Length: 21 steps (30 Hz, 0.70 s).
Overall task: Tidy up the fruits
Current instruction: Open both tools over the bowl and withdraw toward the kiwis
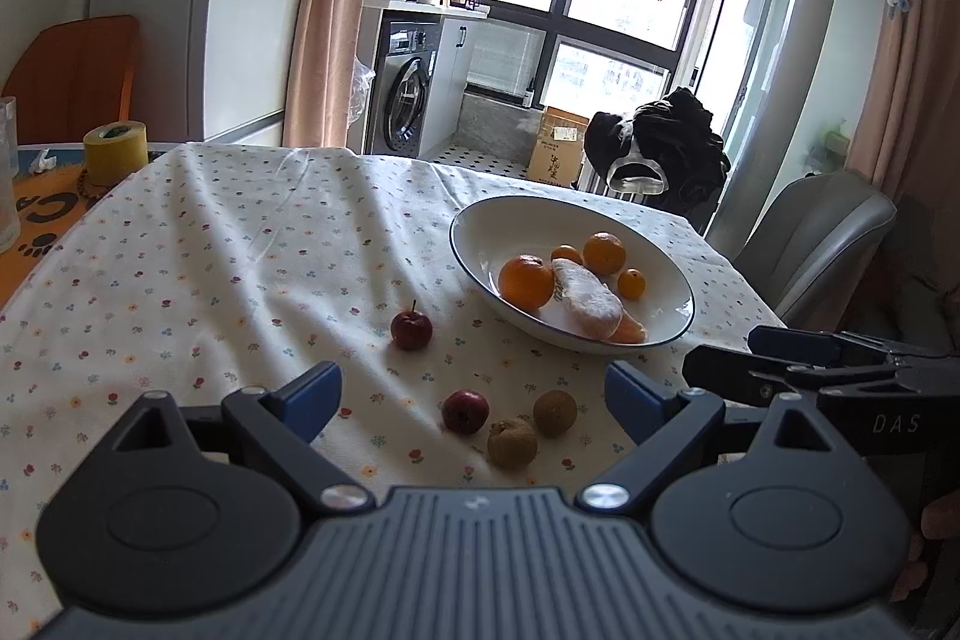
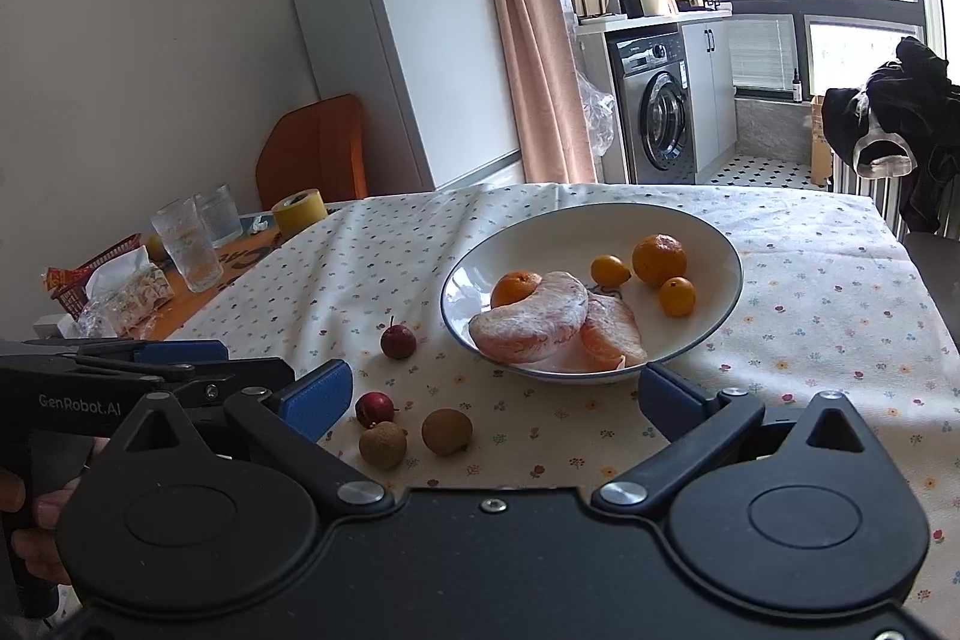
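Four fruits lie loose on the worktop [image 1: 240, 244], low in both frames. In your left wrist view, one small red fruit [image 1: 411, 329] with a stem sits centre frame, apart from the rest. A second red fruit [image 1: 465, 411] lies lower, just beside two brown round fruits [image 1: 512, 443] [image 1: 555, 412], which sit close together. None of the four is in contact with either tool.

The white bowl [image 1: 480, 226], dark-rimmed, stands right of centre, beyond the loose fruits. It holds two oranges [image 1: 526, 281] [image 1: 604, 252], two smaller orange fruits [image 1: 631, 283] [image 1: 566, 254] and peeled pale citrus segments [image 1: 588, 305]. Your right wrist view shows two such segments [image 2: 531, 319] [image 2: 612, 331], one resting partly over the other.

Your left gripper [image 1: 474, 391] hangs low over the loose cluster, its blue-padded fingers [image 1: 312, 397] spread wide and holding nothing. Your right gripper [image 2: 495, 394] is likewise spread wide and empty, with the near rim of the bowl between its fingertips in frame. Each tool appears at the edge of the other's view.

A flowered cloth covers the worktop. At the left edge of the right wrist view stand a yellow tape roll [image 2: 298, 210] and two drinking glasses [image 2: 186, 244] [image 2: 217, 214].
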Motion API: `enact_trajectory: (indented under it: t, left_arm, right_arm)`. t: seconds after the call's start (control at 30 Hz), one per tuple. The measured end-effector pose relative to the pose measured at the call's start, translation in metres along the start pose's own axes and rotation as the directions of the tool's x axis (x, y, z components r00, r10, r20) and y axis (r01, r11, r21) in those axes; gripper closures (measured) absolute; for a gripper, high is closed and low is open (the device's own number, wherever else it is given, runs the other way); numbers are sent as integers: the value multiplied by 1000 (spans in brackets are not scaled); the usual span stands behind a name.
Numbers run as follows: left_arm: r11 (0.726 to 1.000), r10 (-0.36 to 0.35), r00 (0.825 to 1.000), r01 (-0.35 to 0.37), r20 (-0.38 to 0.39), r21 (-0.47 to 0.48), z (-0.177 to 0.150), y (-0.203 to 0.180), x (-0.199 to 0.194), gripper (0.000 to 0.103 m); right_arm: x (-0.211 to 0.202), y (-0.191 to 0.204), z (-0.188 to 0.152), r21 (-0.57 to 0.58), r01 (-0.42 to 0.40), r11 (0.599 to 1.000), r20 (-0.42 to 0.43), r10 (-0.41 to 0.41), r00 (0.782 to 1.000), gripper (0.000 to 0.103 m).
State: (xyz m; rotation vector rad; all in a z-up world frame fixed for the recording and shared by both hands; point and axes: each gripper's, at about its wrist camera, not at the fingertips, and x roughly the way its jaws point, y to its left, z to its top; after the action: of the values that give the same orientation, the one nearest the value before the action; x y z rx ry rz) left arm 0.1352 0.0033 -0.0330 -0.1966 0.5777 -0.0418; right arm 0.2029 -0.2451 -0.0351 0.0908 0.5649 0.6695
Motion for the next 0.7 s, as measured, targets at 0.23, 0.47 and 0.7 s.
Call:
enact_trajectory:
  t: [0.23,0.47,0.7]
  left_arm:
    - [999,-18,1000,17,-24,-40,-9,5,3,15]
    - [999,-42,996,40,-74,-31,-16,0,13,43]
    - [998,-55,993,53,-108,-24,-21,-5,25,58]
  right_arm:
    - [2,1,-11,19,-42,999,-27,43,999,1]
    - [5,1,-16,30,-77,997,-29,78,997,8]
    - [11,-8,-18,61,-65,996,-37,68,997,22]
